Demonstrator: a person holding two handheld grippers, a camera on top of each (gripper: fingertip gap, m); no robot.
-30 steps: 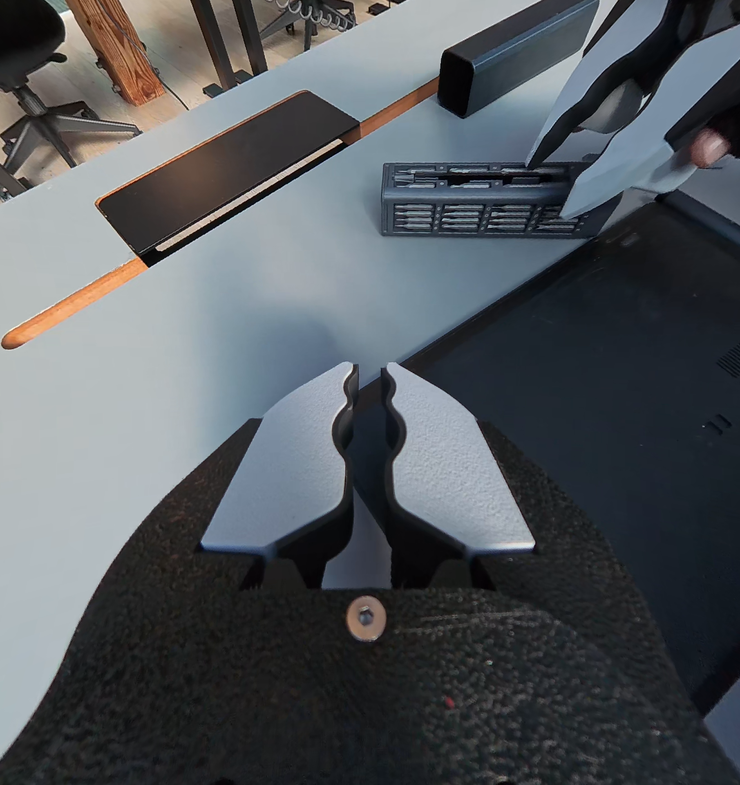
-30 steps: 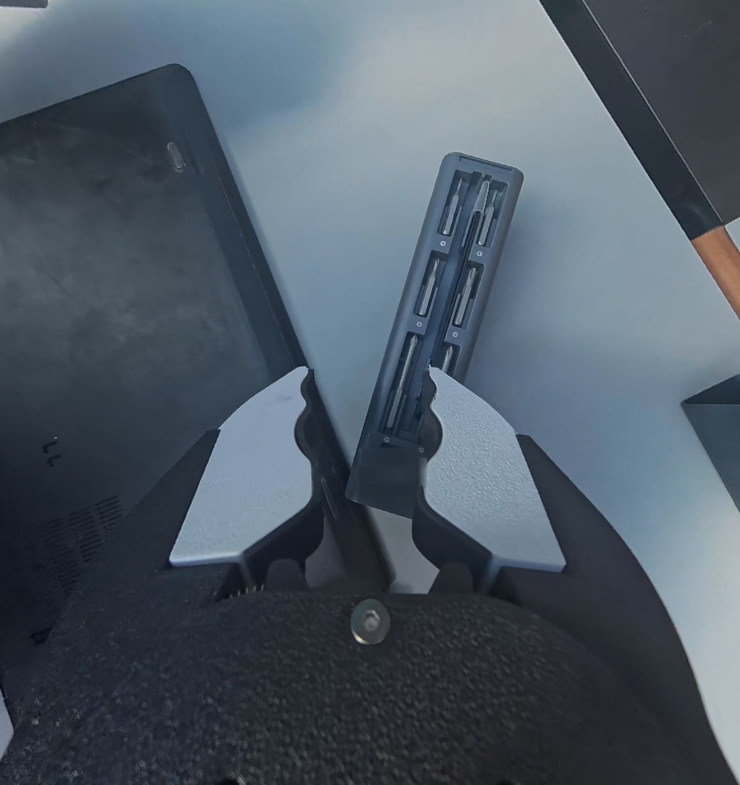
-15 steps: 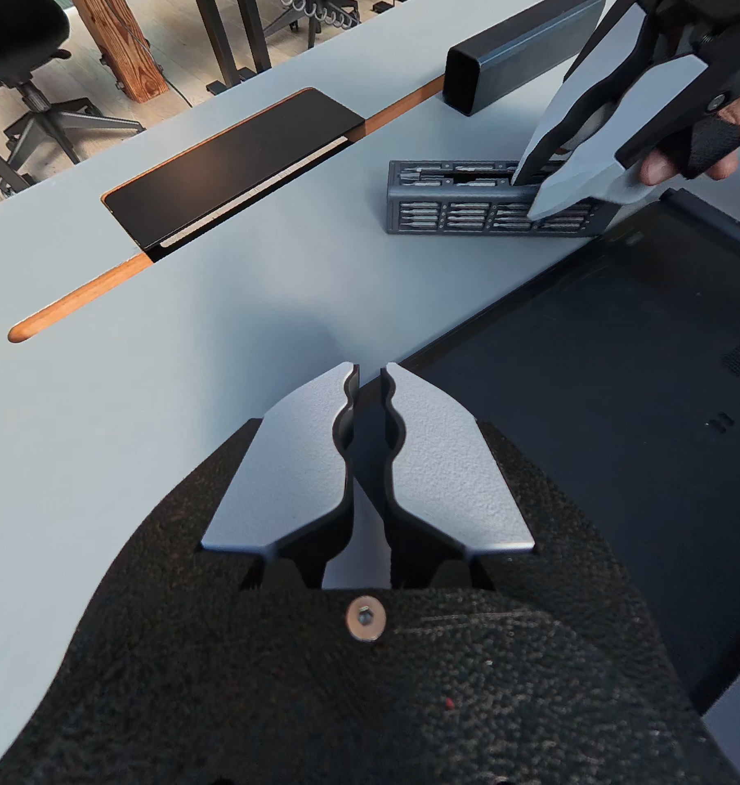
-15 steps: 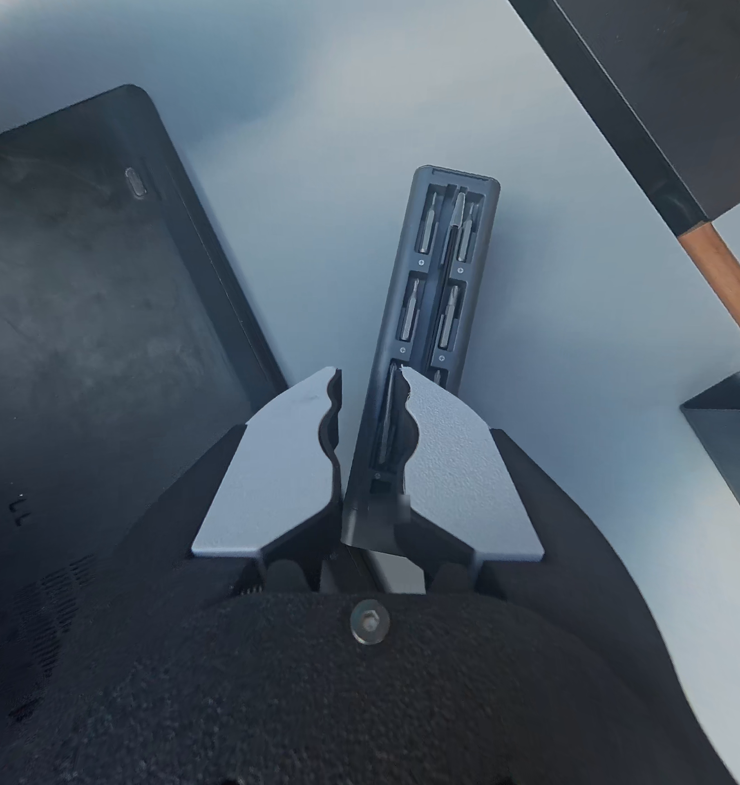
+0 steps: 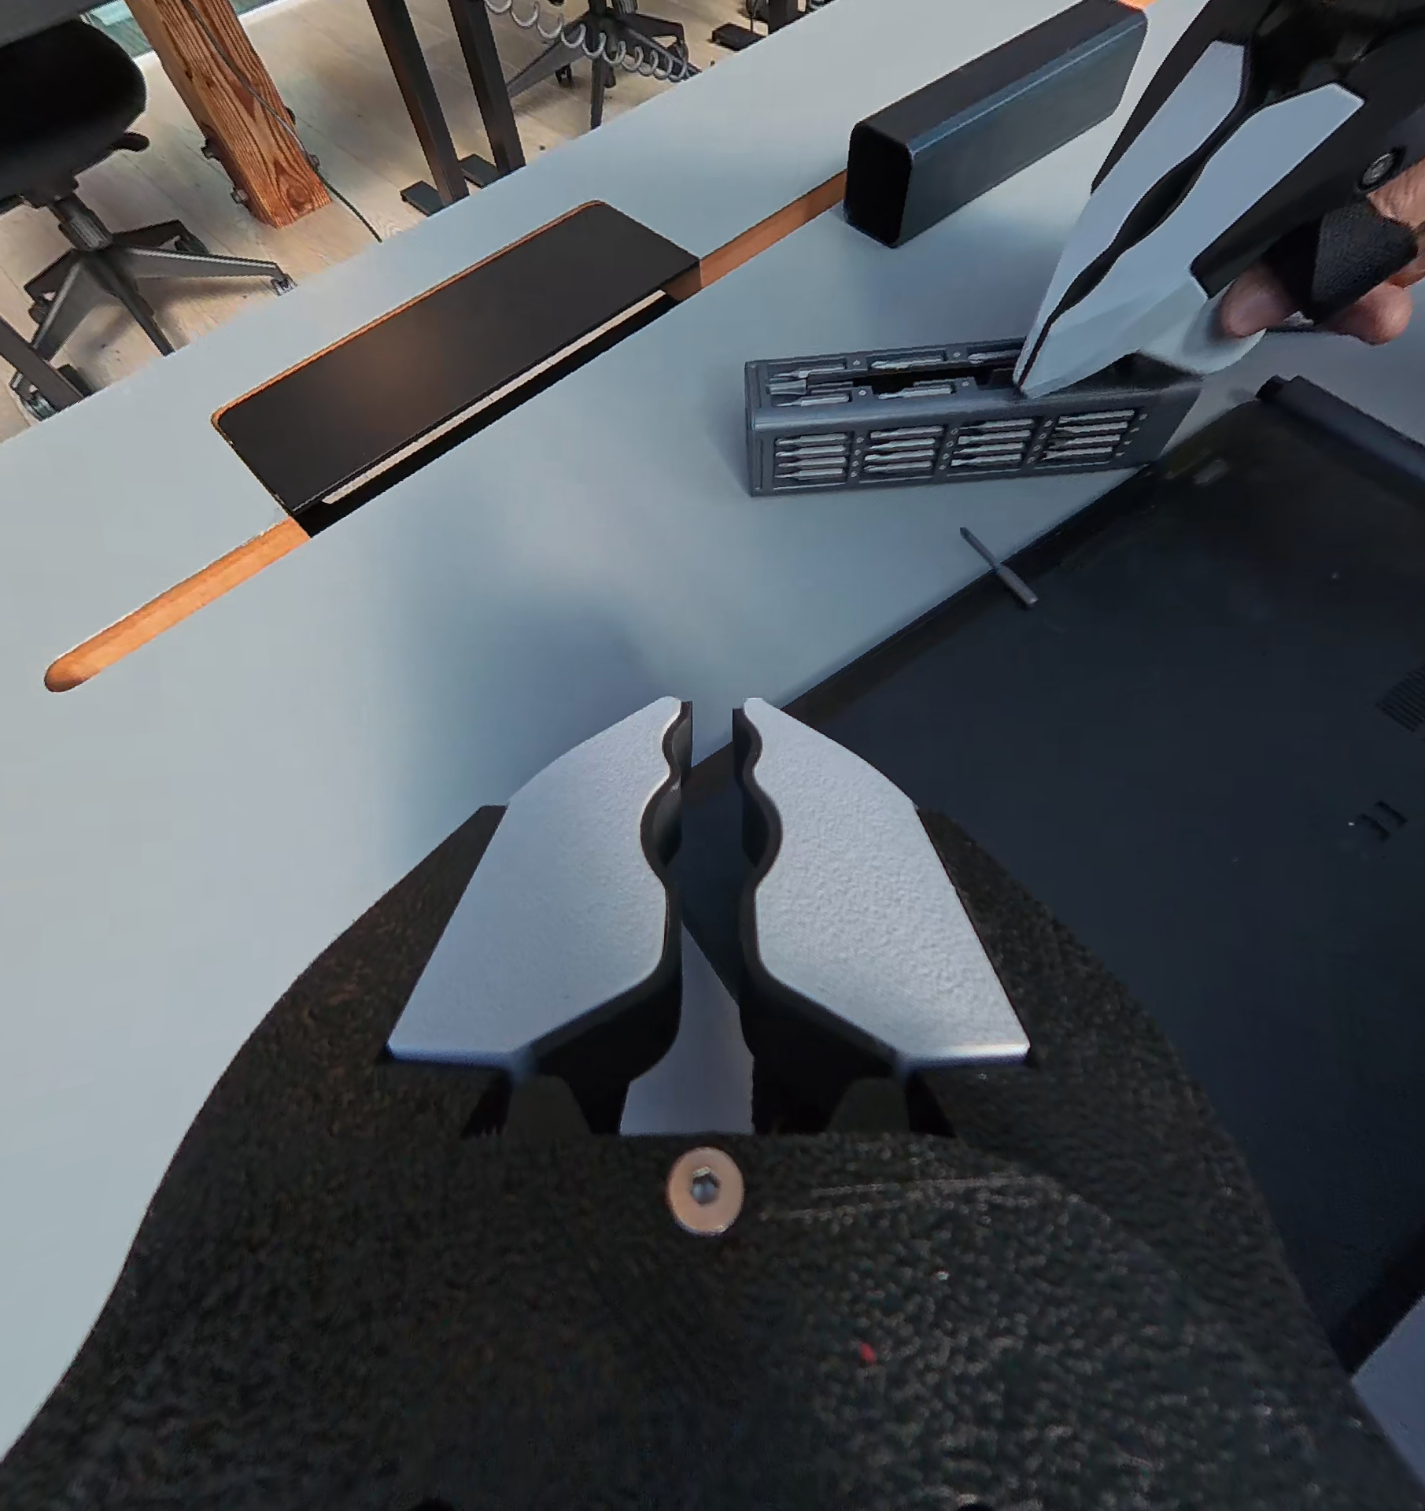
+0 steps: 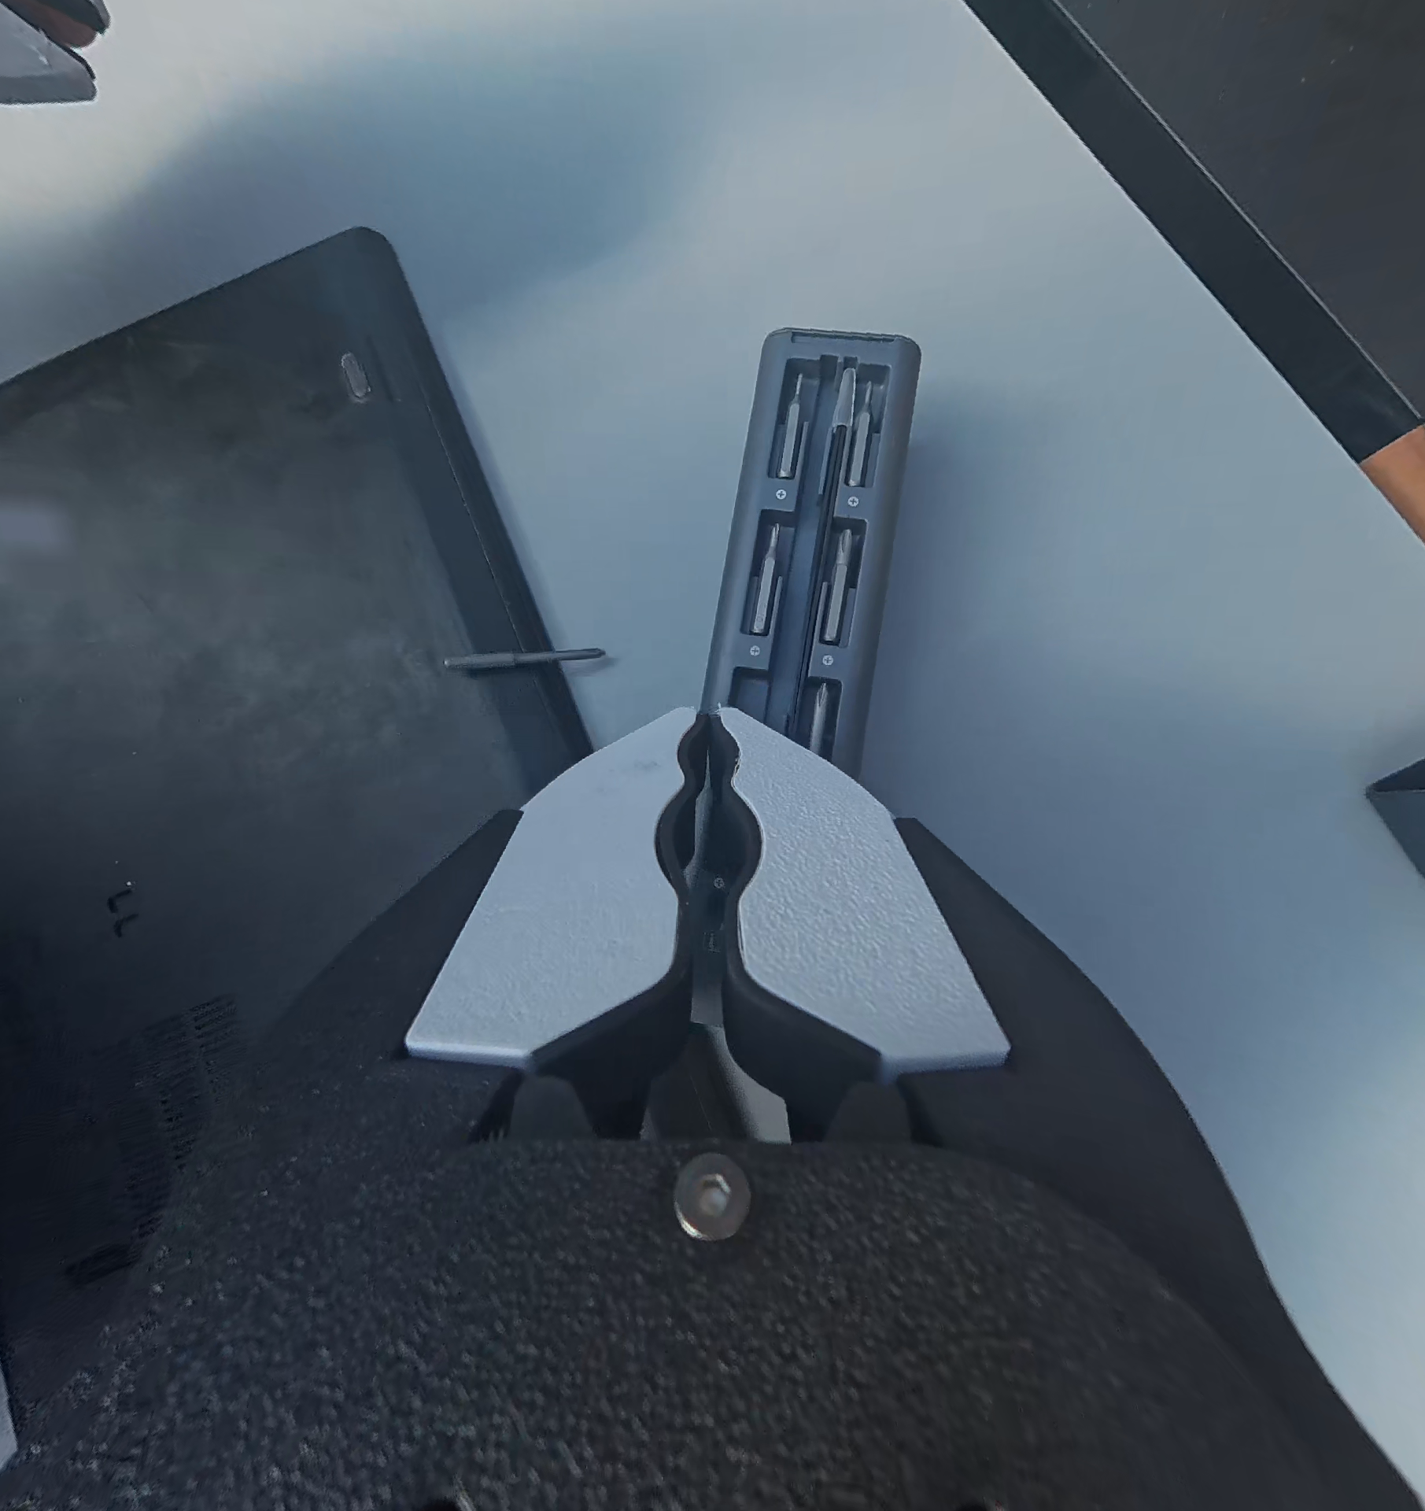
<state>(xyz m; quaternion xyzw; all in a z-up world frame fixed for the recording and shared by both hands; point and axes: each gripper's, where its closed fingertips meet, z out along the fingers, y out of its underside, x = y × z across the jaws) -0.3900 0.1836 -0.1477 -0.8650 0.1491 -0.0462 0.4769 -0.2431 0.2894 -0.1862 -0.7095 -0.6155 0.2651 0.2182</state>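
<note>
A grey screwdriver-bit case [image 5: 938,446] lies open on the blue-grey table, beside the far edge of a black laptop [image 5: 1101,818] that lies bottom up. My right gripper [image 6: 705,718] is shut, with its tips down on the near end of the case [image 6: 840,507]; I see nothing held between them. It also shows in the left wrist view [image 5: 1036,380]. A loose dark bit [image 6: 521,658] lies across the laptop's edge [image 6: 202,654], and also shows in the left wrist view [image 5: 999,568]. My left gripper [image 5: 713,711] hovers at the laptop's near corner, its jaws a narrow gap apart and empty.
A dark rectangular sleeve [image 5: 987,123] lies behind the case. A black flap [image 5: 447,351] and a wooden strip [image 5: 169,609] run along the table's far side. An office chair [image 5: 38,123] and table legs stand beyond. A person's hand [image 5: 1346,302] holds the right gripper. One gripper's finger ends stand about 20 cm off the other's. The left gripper is farther from the case [image 6: 840,507], some 20 cm, than the right, some 6 cm. My left wrist view [image 5: 869,361] looks at it from another angle.
My right gripper closed from wide open to shut over the near end of the case. The loose bit now lies across the laptop's edge, where none lay before. The left gripper stayed put.
</note>
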